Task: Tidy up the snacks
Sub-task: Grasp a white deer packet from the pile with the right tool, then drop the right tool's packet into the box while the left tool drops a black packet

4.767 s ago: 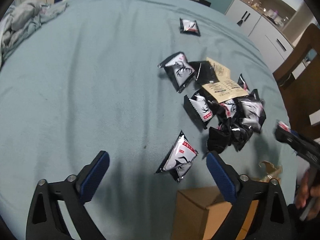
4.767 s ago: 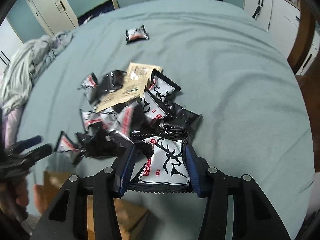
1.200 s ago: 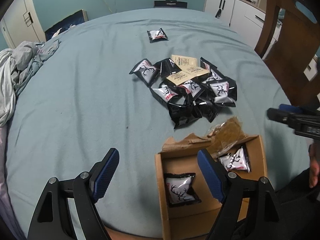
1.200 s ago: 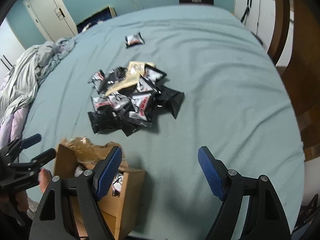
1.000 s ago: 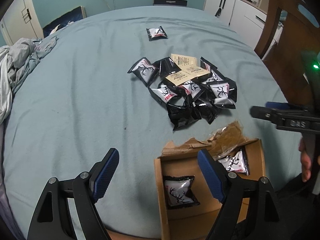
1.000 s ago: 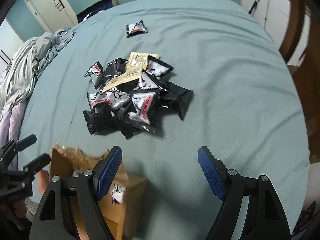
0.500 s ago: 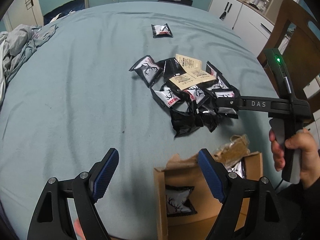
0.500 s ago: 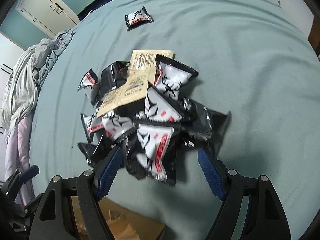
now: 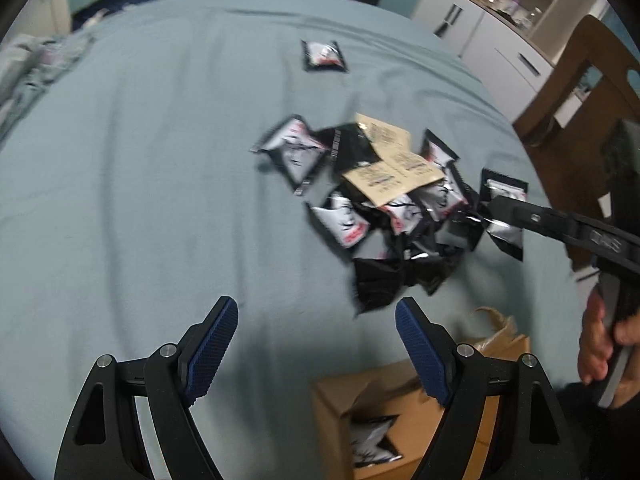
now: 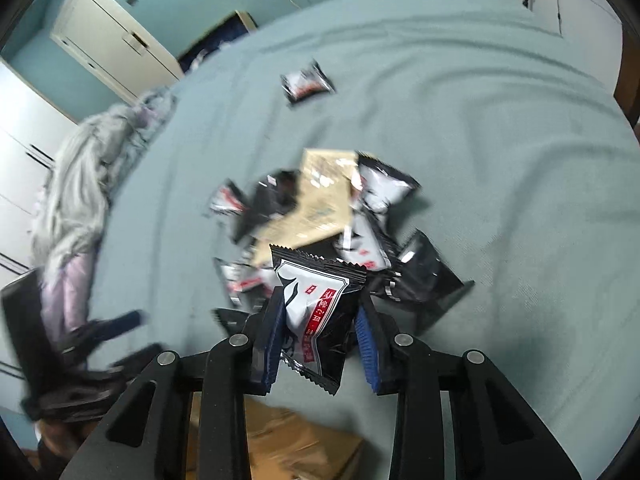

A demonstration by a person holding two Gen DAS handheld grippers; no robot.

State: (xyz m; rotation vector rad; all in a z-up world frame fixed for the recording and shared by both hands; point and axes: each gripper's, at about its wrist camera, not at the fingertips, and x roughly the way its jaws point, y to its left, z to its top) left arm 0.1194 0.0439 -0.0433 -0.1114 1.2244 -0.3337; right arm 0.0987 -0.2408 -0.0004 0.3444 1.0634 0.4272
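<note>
While the left gripper [image 9: 316, 344] hangs wide apart over bare blue-green cloth with nothing between its blue pads, its camera looks across the table [image 9: 140, 184] toward the heap of snack packets [image 9: 384, 204]. That heap lies well ahead and to the right, black-and-white packets jumbled with two tan sachets [image 9: 394, 172] on top. One stray packet [image 9: 324, 56] sits alone farther back. Just under the right finger stands a cardboard box [image 9: 404, 404] with torn flaps, and a packet [image 9: 372, 440] lies inside it. From the right edge the right gripper [image 9: 496, 204] reaches into the heap, held by a hand [image 9: 600, 344].

From the right gripper's own camera, its jaws have just been closing and now pinch a snack packet [image 10: 316, 312] from both sides, the white face with red lettering standing between the pads, its saw-toothed top edge upward. Behind it the heap [image 10: 320, 216] spreads out, blurred. The stray packet [image 10: 306, 84] lies beyond. A corner of the box [image 10: 292, 444] shows below the fingers. Crumpled grey cloth [image 10: 84, 176] lies at the left, and the other gripper is a dark blur at lower left.
</note>
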